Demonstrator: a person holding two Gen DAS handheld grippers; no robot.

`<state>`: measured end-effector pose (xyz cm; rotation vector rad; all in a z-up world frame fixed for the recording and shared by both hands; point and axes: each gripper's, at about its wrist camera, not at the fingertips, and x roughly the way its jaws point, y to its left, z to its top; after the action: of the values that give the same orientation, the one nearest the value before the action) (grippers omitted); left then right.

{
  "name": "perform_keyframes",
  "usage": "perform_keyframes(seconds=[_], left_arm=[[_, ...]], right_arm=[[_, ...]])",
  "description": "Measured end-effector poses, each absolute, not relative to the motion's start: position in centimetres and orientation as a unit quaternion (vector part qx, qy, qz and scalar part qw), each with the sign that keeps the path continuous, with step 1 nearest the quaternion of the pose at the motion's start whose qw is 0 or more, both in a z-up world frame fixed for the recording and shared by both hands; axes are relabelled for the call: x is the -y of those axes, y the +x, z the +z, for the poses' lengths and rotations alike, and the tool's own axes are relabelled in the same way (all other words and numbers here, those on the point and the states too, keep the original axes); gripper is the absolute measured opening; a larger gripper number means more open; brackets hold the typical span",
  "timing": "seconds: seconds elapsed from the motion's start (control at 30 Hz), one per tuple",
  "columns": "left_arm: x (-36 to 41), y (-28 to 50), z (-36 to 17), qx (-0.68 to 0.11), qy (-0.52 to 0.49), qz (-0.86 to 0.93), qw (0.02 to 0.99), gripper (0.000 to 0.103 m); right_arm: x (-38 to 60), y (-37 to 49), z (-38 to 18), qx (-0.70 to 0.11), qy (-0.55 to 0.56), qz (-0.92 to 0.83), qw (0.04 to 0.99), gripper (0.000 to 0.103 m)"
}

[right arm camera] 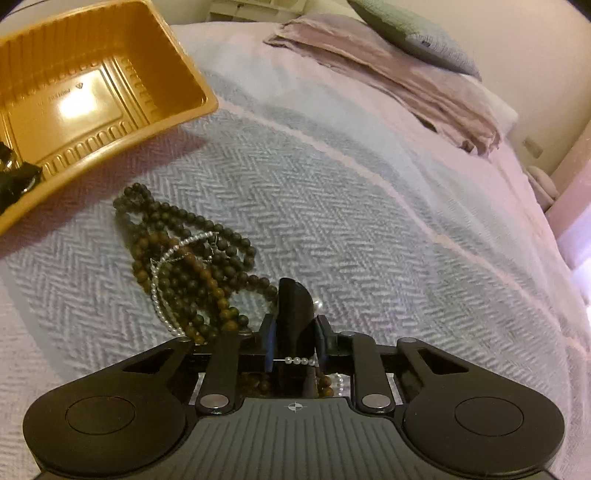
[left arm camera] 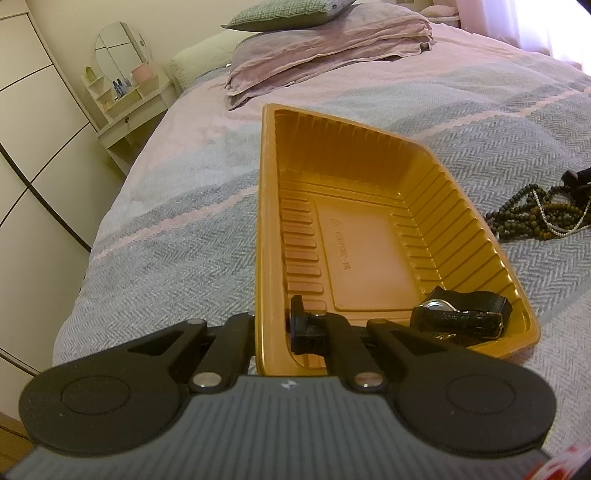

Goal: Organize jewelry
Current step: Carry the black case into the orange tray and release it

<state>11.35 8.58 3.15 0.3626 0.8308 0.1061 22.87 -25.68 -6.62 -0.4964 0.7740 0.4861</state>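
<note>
Setting: a bedroom in a home. A bed (left arm camera: pixel 332 122) under a grey-and-pink herringbone bedspread (right arm camera: pixel 332 206) fills the room; at the head of the bed lie folded mauve linens (left arm camera: pixel 325 48) and a green-checked pillow (left arm camera: pixel 288 14). Beside the bed's head stands a cream dressing table (left arm camera: pixel 125 103) with an oval mirror (left arm camera: pixel 122 46); pale panelled wardrobe doors (left arm camera: pixel 33 110) line the wall alongside the bed.

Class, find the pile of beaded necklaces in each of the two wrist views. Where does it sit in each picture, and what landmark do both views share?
Left wrist view: the pile of beaded necklaces lies at the far right edge, on the bedspread, right of the gold tray.
Right wrist view: the pile lies left of centre, running down to the hand-held gripper.
Shared landmark: the gold tray, upper left here.
</note>
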Motion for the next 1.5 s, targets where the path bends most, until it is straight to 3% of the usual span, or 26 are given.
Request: perform_keyframes(seconds=[0.47, 0.7, 0.97, 1.33, 1.4, 1.47, 1.5], left_arm=[[-8.5, 11.3, 3.2, -0.398, 0.176, 0.048, 0.899, 0.003], [-8.5, 11.3, 3.2, -0.398, 0.175, 0.047, 0.899, 0.002], [-8.6, 11.2, 3.2, -0.398, 0.172, 0.046, 0.900, 0.002], [-8.9, 11.3, 3.1, -0.399, 0.167, 0.045, 0.900, 0.002], [-8.9, 11.3, 3.1, -0.400, 0.167, 0.045, 0.900, 0.002], [-8.8, 11.4, 3.1, -0.400, 0.167, 0.045, 0.900, 0.002], [-8.8, 11.4, 3.1, -0.399, 0.168, 0.045, 0.900, 0.002]], right_arm=[[29.7, 21.9, 0.7, -0.312, -0.052, 0.247, 0.916, 0.022], [27.7, 22.2, 3.1, -0.326, 0.012, 0.294, 0.898, 0.022], [18.1, 21.0, 3.7, -0.325, -0.014, 0.379, 0.866, 0.022], [10.5, 21.0, 0.0, -0.369, -0.040, 0.410, 0.833, 0.022], [11.2, 21.5, 0.0, -0.370, -0.008, 0.414, 0.832, 0.029], [12.6, 21.6, 0.6, -0.360, 0.016, 0.402, 0.842, 0.046], [13.5, 21.6, 0.9, -0.352, 0.023, 0.396, 0.848, 0.047]])
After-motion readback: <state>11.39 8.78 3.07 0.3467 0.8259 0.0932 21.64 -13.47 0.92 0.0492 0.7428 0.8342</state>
